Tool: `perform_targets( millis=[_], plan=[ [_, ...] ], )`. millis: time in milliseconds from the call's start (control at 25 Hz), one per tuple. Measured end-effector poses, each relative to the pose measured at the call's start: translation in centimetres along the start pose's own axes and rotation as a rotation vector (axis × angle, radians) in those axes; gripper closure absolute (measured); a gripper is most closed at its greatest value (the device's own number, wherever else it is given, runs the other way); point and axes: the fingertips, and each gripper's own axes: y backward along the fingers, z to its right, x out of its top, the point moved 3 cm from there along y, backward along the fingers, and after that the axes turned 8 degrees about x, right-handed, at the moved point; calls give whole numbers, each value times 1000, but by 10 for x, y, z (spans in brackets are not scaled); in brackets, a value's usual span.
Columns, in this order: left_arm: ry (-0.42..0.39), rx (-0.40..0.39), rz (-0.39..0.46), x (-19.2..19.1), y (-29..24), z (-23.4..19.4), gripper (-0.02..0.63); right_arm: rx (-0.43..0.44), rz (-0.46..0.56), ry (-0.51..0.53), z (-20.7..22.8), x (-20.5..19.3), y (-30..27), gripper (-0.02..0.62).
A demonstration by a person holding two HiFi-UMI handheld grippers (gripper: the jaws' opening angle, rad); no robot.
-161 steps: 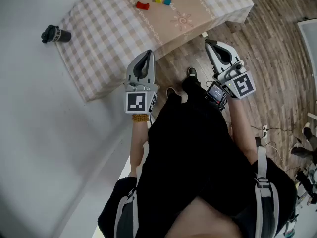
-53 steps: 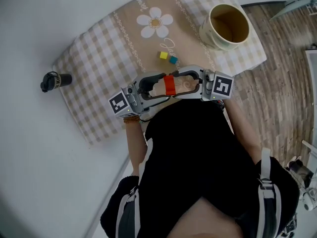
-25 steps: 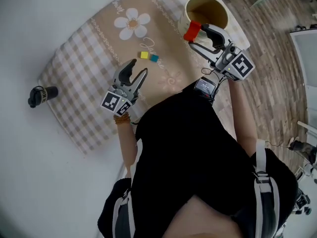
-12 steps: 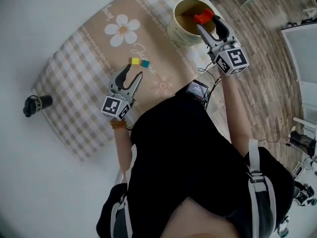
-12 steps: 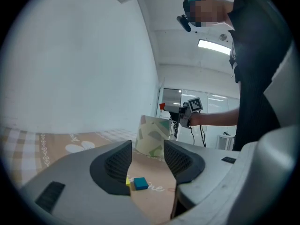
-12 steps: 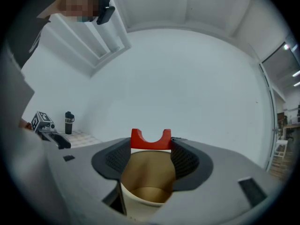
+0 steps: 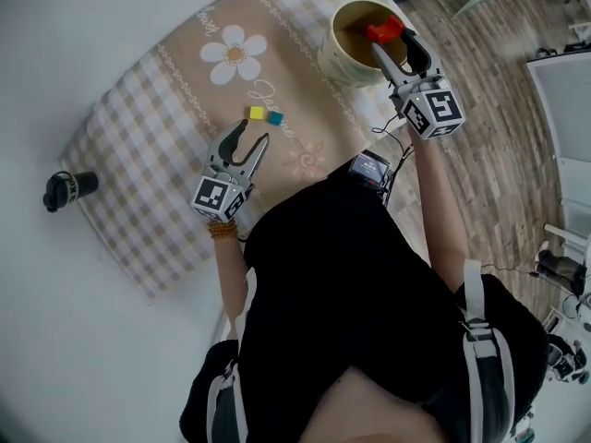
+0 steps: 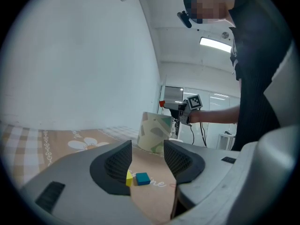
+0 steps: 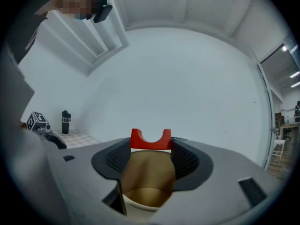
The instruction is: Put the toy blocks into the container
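counter (image 7: 138, 183): Cloth-covered and running across the upper left of the head view. The cloth could bunch up or slide under a scraping jaw and carry the loose blocks along.
container (image 7: 334, 61): Stands at the top right of the head view, near the counter's edge by the wooden floor. I reckon a knock from the gripper above could tip it or push it towards that edge.
right gripper (image 7: 392, 42): The jaws pinch the red block above the container's mouth, on the side nearer the person. If they open here, the block may hit the rim and bounce out onto the floor.
left gripper (image 7: 252, 133): The jaws are spread with nothing between them. They sit low over the cloth, pointing at the two small blocks. If they close off-centre, one block could be pushed away.
red block (image 7: 385, 32): Gripped only by its lower part at the jaw tips, with its notched side up. A grip that shallow could let it twist or slip out too soon.
blue block (image 7: 274, 117): Lies on the cloth in the upper middle of the head view, just beside the yellow one. The jaws might catch both and drop one.
yellow block (image 7: 256, 113): Partly hidden behind a jaw in the left gripper view, so it is easy to misjudge.
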Motion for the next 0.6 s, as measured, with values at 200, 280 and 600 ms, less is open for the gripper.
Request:
perform_targets(
  millis=[200,280,600],
  plan=[
    [14,14,-4,-2,1,-4,397,-3,-12,7,1,-1,-2,321],
    [14,13,-10,-3,1,-4,397,-1,-13,8,1,-1,-3,319],
    [3,15,-16,-6,1,-4,397,-63,22,15,10,0,6,591]
  ],
)
